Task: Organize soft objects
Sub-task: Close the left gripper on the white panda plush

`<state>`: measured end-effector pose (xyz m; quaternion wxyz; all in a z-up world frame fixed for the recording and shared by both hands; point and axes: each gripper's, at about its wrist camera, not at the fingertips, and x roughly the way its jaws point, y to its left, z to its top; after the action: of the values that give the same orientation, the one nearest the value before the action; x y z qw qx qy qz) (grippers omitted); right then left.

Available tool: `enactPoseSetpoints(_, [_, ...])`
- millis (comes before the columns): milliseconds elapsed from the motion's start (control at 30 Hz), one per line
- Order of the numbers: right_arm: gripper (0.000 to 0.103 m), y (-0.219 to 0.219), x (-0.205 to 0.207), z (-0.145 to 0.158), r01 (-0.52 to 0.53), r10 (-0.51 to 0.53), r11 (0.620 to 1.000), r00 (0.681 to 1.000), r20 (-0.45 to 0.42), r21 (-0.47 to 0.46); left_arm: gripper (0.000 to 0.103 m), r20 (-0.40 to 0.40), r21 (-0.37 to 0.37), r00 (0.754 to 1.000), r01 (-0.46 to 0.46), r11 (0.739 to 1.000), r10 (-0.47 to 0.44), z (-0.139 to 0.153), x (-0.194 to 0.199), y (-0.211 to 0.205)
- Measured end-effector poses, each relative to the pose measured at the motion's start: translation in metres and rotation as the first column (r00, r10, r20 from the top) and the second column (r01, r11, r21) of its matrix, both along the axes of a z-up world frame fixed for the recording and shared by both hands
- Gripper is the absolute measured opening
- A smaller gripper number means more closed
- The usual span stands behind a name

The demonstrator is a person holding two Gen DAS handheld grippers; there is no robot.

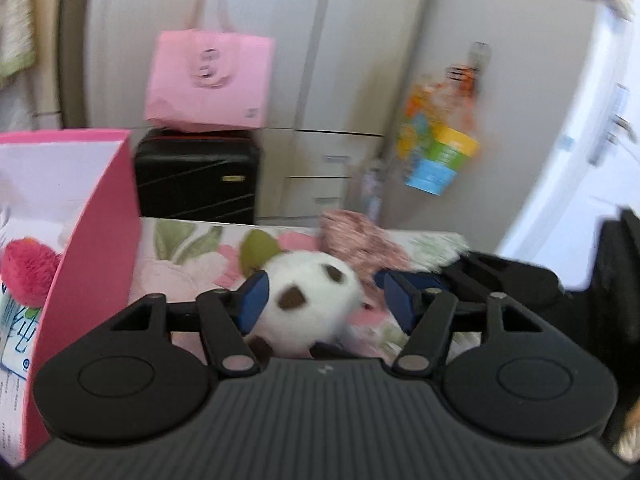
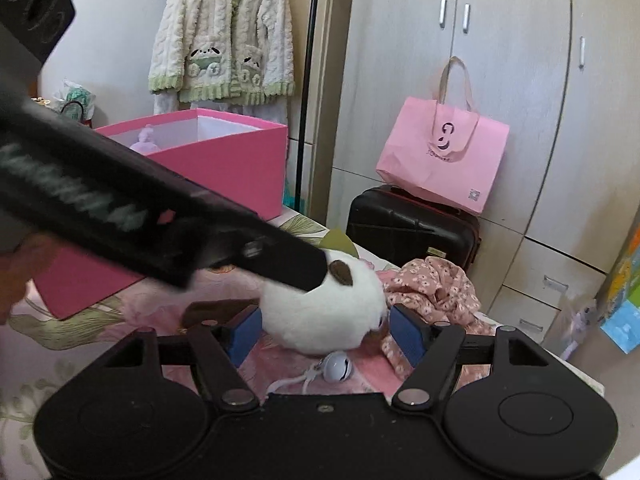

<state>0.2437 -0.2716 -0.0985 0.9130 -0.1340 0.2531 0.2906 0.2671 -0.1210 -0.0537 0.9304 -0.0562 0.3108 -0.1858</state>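
My bed [image 2: 100,320] wore floral pink cover. On it lay white plush ball [image 2: 320,316] with small bell [image 2: 337,367], crumpled pink flowered garment [image 2: 436,292] just beside, pink box [image 2: 224,164] near far edge.

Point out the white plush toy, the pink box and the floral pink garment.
white plush toy [image 2: 320,316], right wrist view, middle of its white body.
pink box [image 2: 224,168], right wrist view, front outer wall.
floral pink garment [image 2: 440,288], right wrist view, top of the crumpled heap.
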Motion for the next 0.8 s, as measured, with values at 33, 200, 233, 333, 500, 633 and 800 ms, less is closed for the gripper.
enactPoseSetpoints(33, [0.075,0.001,0.005,-0.003,-0.010,0.010,1.000,1.000,-0.006,-0.001,0.063,0.003,0.005,1.000,-0.011,1.000,0.011,-0.001,0.005,-0.001])
enactPoseSetpoints(200, [0.076,0.006,0.021,-0.012,-0.036,0.035,0.999,0.998,-0.047,-0.017,0.063,-0.054,0.012,0.997,-0.053,0.999,0.053,-0.018,0.027,-0.002])
enactPoseSetpoints(233, [0.076,0.007,0.022,-0.013,-0.039,0.038,0.999,0.998,-0.049,-0.018,0.065,-0.061,0.012,0.997,-0.049,0.999,0.050,-0.021,0.029,-0.002])
enactPoseSetpoints(333, [0.077,0.009,0.025,-0.015,-0.045,0.044,0.999,0.997,-0.058,-0.017,0.075,-0.072,0.001,0.996,-0.055,0.998,0.055,-0.029,0.033,-0.003])
enactPoseSetpoints(500, [0.081,0.008,0.032,-0.020,-0.030,0.031,1.000,0.996,-0.081,0.005,0.077,-0.093,-0.011,0.995,-0.038,0.999,0.037,-0.037,0.035,-0.006])
enactPoseSetpoints(633, [0.082,0.012,0.034,-0.026,-0.036,0.036,0.999,0.995,-0.098,-0.001,0.073,-0.183,-0.046,0.983,-0.010,0.999,0.001,-0.047,0.037,-0.005])
enactPoseSetpoints(800, [0.080,0.021,0.024,-0.031,-0.023,0.020,0.999,0.998,-0.064,-0.042,0.069,-0.138,-0.008,0.990,0.006,1.000,-0.007,-0.047,0.024,-0.008])
